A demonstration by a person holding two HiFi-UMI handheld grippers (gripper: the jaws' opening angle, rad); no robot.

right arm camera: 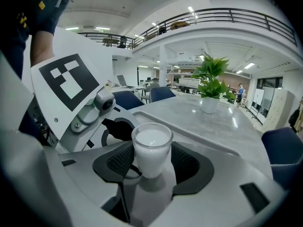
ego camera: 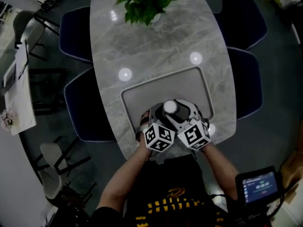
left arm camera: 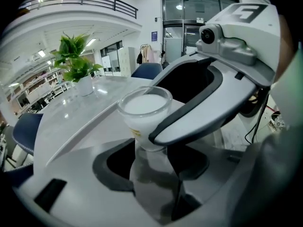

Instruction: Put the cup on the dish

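A small glass cup (ego camera: pixel 169 107) with a white inside hangs upright just above the near edge of the grey tray (ego camera: pixel 142 91) on the marble table. My right gripper (right arm camera: pixel 152 167) is shut on the cup (right arm camera: pixel 151 145), its dark pads against both sides. My left gripper (left arm camera: pixel 150 157) comes in from the other side, and its jaws stand open around the foot of the cup (left arm camera: pixel 142 105). One of the right gripper's fingers (left arm camera: pixel 203 112) crosses in front of the cup there. In the head view the two marker cubes (ego camera: pixel 158 137) almost touch.
A potted green plant (ego camera: pixel 149 1) stands at the far end of the table (ego camera: pixel 142 46). Dark blue chairs (ego camera: pixel 75 32) line both long sides. A small screen (ego camera: pixel 258 187) sits at the lower right. The tray's far half is bare.
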